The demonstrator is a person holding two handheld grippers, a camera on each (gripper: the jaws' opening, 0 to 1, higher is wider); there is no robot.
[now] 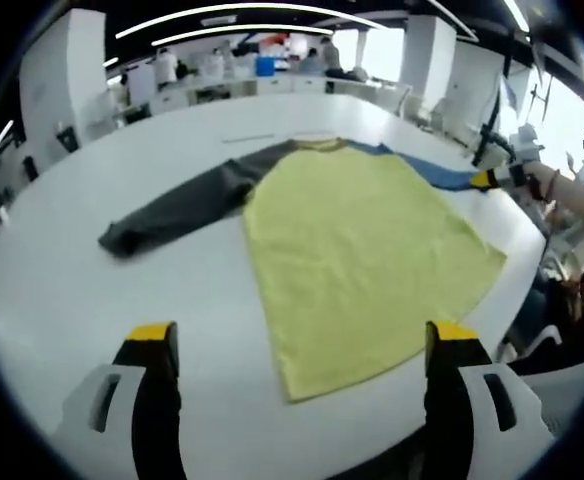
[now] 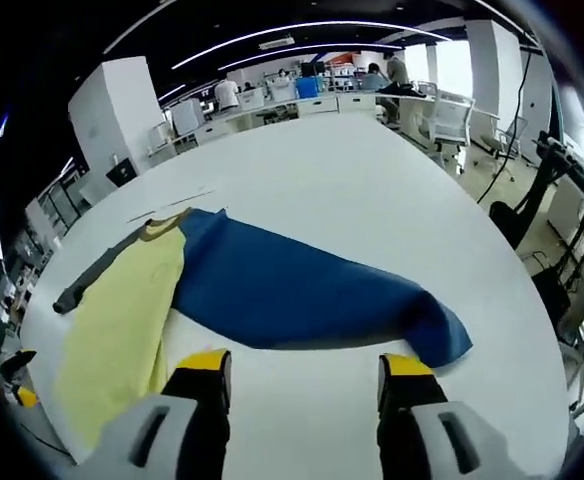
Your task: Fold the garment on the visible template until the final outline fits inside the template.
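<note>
A white table point(image 1: 62, 290) is seen, and on it a garment point(image 1: 357, 255) with a pale yellow body. From the body, toward the table's far left, a dark grey sleeve point(image 1: 177, 205) is spread; on the opposite side of the body a deep blue sleeve point(image 2: 302, 290) is laid. An olive-brown collar point(image 2: 159, 228) is seen between the two sleeves. No pattern or print is visible on the garment. The left gripper point(image 1: 307, 345) and the right gripper point(image 2: 305, 372) are coloured black with yellow tips, set in pale grey housings. Beyond the table, white pillars and white desks are seen.
</note>
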